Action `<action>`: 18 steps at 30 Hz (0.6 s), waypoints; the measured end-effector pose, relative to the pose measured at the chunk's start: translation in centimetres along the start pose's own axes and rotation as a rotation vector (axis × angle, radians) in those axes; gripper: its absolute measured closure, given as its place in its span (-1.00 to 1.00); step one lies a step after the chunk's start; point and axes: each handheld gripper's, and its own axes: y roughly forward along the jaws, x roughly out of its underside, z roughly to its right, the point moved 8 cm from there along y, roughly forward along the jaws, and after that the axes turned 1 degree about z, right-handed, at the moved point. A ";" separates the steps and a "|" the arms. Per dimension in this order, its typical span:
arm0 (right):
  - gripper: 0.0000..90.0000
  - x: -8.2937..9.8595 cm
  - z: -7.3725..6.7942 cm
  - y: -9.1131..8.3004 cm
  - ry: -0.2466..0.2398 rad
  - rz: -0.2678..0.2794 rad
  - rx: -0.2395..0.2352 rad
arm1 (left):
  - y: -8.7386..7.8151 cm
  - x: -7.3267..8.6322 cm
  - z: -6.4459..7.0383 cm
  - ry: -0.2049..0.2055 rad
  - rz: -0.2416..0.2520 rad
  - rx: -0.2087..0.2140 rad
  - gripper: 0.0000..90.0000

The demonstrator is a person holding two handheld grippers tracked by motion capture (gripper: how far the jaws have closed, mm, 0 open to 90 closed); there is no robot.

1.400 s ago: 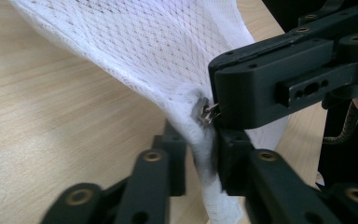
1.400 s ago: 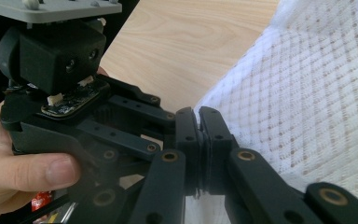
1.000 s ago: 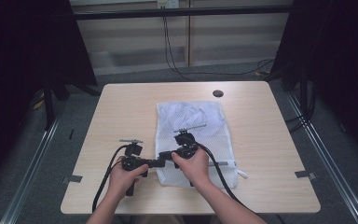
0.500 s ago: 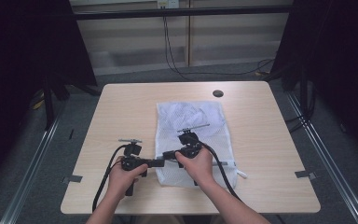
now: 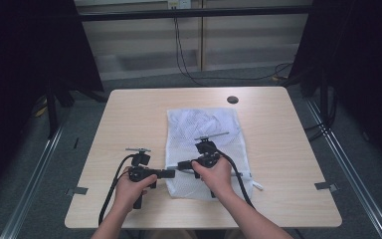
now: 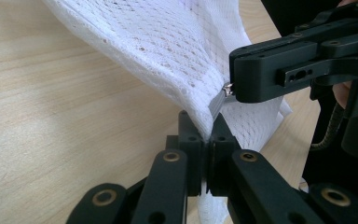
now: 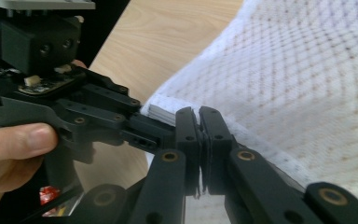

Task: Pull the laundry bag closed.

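A white mesh bag (image 5: 204, 129) lies flat on the wooden table (image 5: 129, 114), its near left corner lifted. My left gripper (image 5: 171, 174) is shut on the mesh edge at that corner, and the fabric (image 6: 168, 51) rises out of its closed jaws (image 6: 209, 135). My right gripper (image 5: 180, 164) points left, tip to tip with the left one. It is shut on the small metal zipper pull (image 6: 227, 89) at the bag's edge. In the right gripper view the jaws (image 7: 200, 123) are pressed together beside the white zipper tape (image 7: 161, 112), with the mesh bag (image 7: 307, 79) behind.
A dark round grommet (image 5: 233, 99) sits in the table near the far edge. A small white tab (image 5: 256, 186) sticks out at the bag's near right corner. Black cables trail from both grippers toward the front edge. Dark curtains flank the table.
My right gripper has shifted slightly to the right, opening a small gap from the left gripper's tip. The left gripper has held still on the bag's corner.
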 end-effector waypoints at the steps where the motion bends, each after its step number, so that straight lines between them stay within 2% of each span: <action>1: 0.94 0.0 0.1 -0.1 -0.002 0.000 0.003 | 0.0 0.0 0.0 -0.001 -0.001 -0.001 0.94; 7: 0.93 0.1 0.7 -0.5 0.000 0.002 0.017 | -0.1 0.0 -0.1 -0.006 0.000 0.003 0.94; 11: 0.94 0.1 0.8 -0.7 0.003 0.003 0.009 | -0.1 0.0 0.0 -0.009 0.000 0.007 0.94; 15: 0.93 0.2 1.0 -0.8 -0.015 0.006 0.025 | -0.4 -0.2 -0.4 -0.006 0.007 -0.013 0.94; 18: 0.93 0.3 1.3 -1.0 -0.002 0.010 0.017 | -0.5 -0.1 -0.3 -0.006 0.006 -0.007 0.94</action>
